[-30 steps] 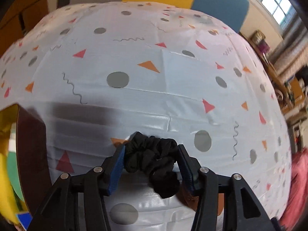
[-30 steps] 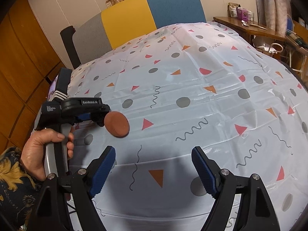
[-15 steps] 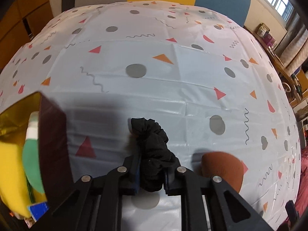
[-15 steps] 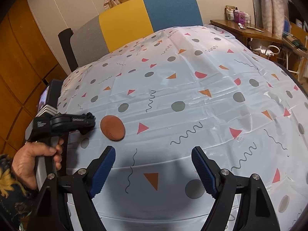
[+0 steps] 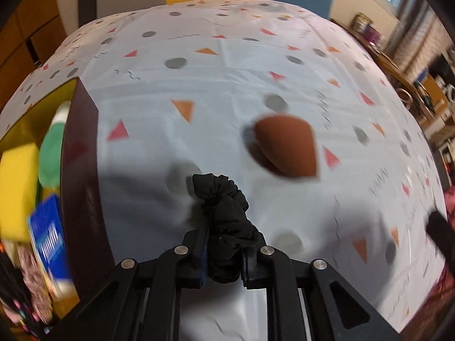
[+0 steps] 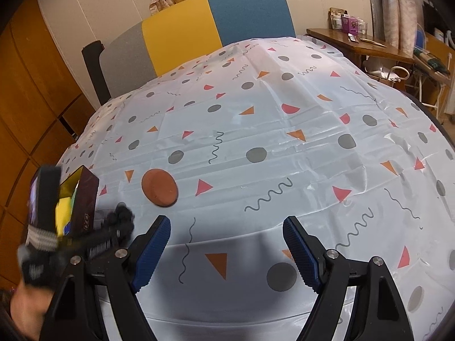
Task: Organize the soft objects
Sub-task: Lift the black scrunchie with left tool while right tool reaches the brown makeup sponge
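Note:
My left gripper (image 5: 223, 251) is shut on a black scrunchie (image 5: 224, 210), held just above the patterned tablecloth (image 5: 227, 71). To its left stands a dark box (image 5: 82, 153) with yellow and green soft items inside. A brown sponge (image 5: 287, 149) lies on the cloth ahead and to the right of the scrunchie. In the right wrist view the scrunchie (image 6: 123, 217) and the blurred left gripper (image 6: 105, 241) sit at the lower left beside the box (image 6: 86, 199), and the sponge (image 6: 159, 187) lies beyond. My right gripper (image 6: 227, 248) stands open over bare cloth.
A blue packet (image 5: 49, 238) and patterned fabric lie in the box's near end. A grey, yellow and blue chair back (image 6: 199, 28) stands behind the table. A wooden side table (image 6: 358, 42) with small items is at the far right.
The left gripper closed on the scrunchie, lifted it and carried it left toward the box. The sponge now shows ahead of it. The right gripper stayed still and open.

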